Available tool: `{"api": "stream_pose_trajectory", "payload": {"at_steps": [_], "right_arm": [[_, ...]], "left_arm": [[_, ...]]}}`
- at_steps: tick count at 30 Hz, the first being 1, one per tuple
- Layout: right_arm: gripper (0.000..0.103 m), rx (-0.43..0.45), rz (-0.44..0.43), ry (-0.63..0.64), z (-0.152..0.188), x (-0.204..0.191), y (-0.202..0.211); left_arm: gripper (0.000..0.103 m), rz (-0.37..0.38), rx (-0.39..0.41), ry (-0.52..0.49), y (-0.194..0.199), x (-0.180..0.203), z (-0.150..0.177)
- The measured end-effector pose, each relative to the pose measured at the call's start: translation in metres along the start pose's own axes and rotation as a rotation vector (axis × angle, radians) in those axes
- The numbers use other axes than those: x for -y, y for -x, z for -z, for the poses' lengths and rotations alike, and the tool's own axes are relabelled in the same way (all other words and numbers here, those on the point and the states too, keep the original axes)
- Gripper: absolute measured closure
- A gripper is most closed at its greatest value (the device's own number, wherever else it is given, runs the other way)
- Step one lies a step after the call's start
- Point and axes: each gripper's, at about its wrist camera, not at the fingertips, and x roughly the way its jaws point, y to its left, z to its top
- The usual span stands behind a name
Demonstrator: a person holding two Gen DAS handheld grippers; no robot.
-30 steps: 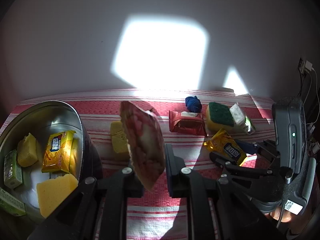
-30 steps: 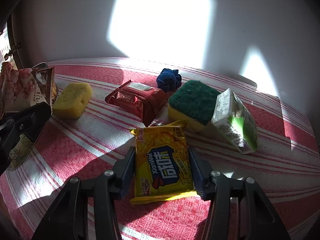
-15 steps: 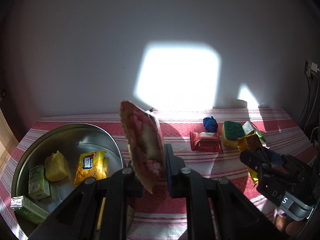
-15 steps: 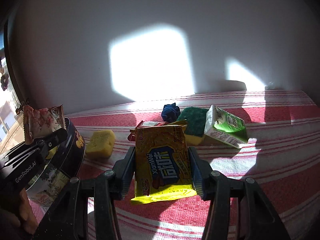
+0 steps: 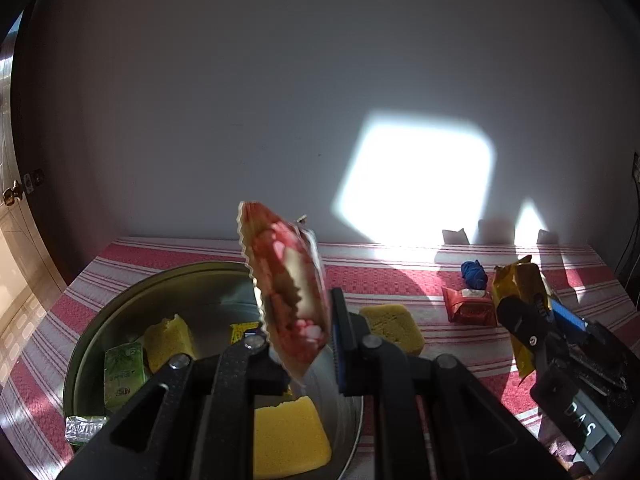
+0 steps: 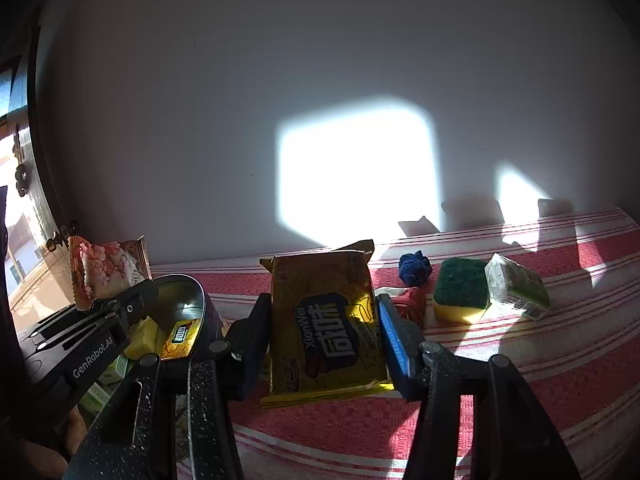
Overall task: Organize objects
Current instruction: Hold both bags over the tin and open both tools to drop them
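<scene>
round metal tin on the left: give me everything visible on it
The round silver metal tin sits open, no lid visible, on the red-and-white striped cloth. Shiny inside, dark printed outer wall. It holds yellow sponge blocks, green cartons and a yellow snack packet. The left tool holds a pink-and-white snack bag over it.

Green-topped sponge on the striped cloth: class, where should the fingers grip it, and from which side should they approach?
Grip the sponge across its yellow sides, coming from above. It lies flat, green pad up. The carton seems to touch its right side, so place the fingers on its near and far faces, which look clear.
</scene>
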Motion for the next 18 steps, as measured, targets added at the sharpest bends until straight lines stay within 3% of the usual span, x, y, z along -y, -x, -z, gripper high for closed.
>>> {"api": "stream_pose_trajectory", "payload": {"at_steps": [18], "right_arm": [[0.049,-0.008,-0.115,0.079,-0.012,-0.095,-0.036]], "left_arm": [[0.089,-0.132,-0.016,0.092,-0.012,-0.077,-0.007]]}}
